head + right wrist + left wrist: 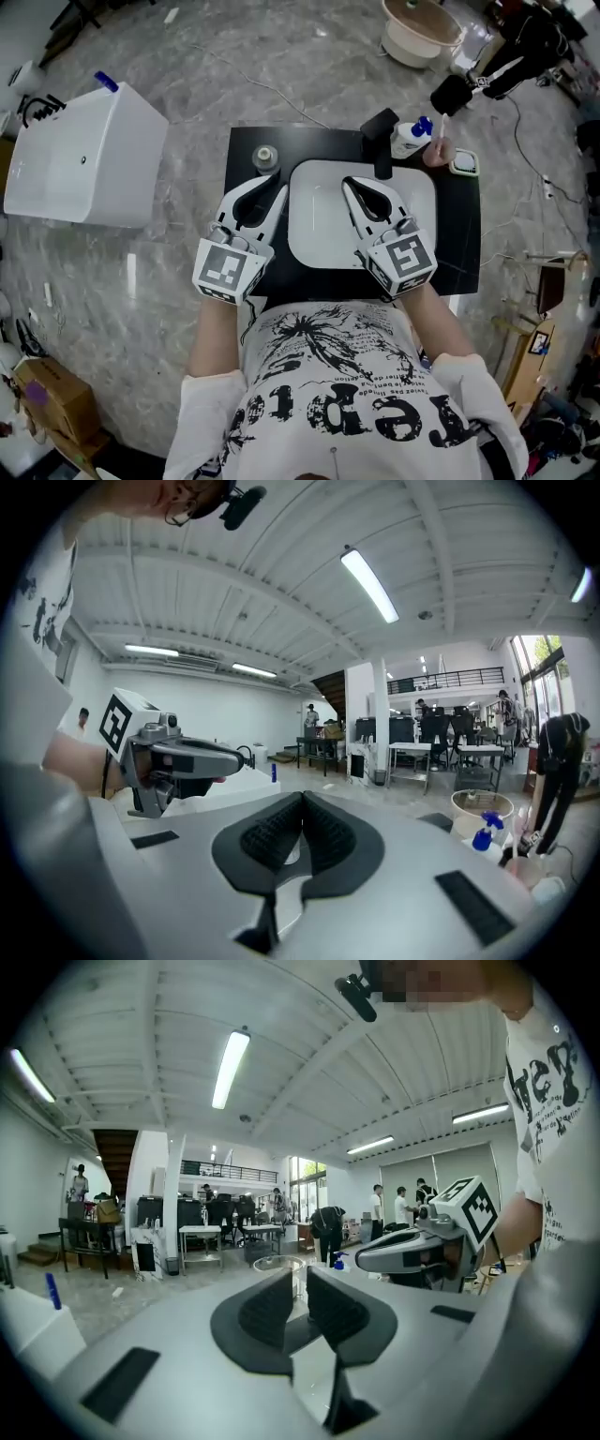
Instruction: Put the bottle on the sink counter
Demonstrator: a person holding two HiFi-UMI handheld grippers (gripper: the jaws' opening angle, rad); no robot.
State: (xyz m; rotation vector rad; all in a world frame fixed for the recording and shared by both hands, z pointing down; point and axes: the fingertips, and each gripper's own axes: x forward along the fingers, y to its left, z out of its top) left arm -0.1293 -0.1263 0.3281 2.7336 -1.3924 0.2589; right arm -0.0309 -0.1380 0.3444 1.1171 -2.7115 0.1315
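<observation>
A small clear bottle [265,157] stands upright on the black sink counter [246,141], at its back left corner beside the white basin [319,246]. My left gripper [274,187] hovers just in front of the bottle and points at it. Its jaws stand a narrow gap apart with nothing between them, and the bottle's top [278,1267] shows beyond the left gripper [300,1290]. My right gripper [352,186] hangs over the basin; in its own view the right gripper [302,808] has its pads touching, holding nothing.
A black faucet [382,141] rises behind the basin, with a blue-topped spray bottle [411,139] and a small white dish [465,165] at the counter's back right. A white cabinet [80,159] stands on the floor to the left, a beige tub [417,33] beyond.
</observation>
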